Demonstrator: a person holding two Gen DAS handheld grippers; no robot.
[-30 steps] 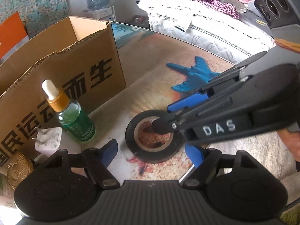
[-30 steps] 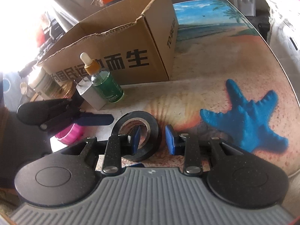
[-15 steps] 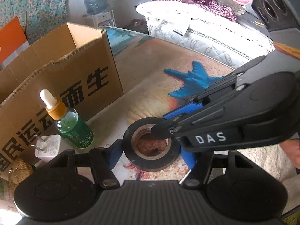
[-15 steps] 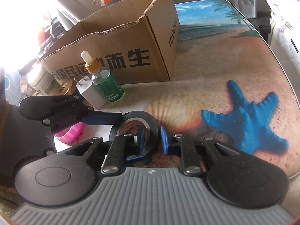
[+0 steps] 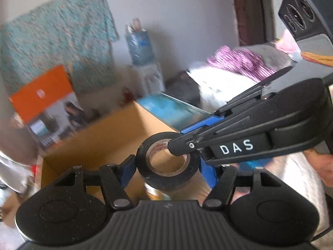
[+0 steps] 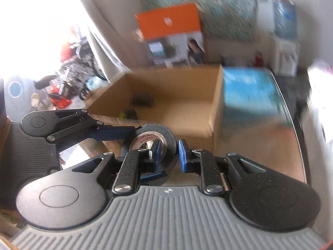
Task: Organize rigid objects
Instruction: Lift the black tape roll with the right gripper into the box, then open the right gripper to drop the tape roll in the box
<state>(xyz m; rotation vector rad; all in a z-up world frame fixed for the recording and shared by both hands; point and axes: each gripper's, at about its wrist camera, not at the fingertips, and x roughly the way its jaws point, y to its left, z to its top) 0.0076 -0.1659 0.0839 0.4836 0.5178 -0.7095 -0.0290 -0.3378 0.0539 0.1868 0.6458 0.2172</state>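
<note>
Tape roll [image 5: 166,163] clamped by both hand-held grippers, left [image 5: 165,167] and right [image 6: 168,153].

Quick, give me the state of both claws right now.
Left claw: shut on the tape, pads on its outer sides.
Right claw: shut on the tape's wall, one finger inside the ring.

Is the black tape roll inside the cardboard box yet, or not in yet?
Not in yet. The black tape roll hangs above the cardboard box, gripped by both tongs: left across its outside, right on its wall.
</note>
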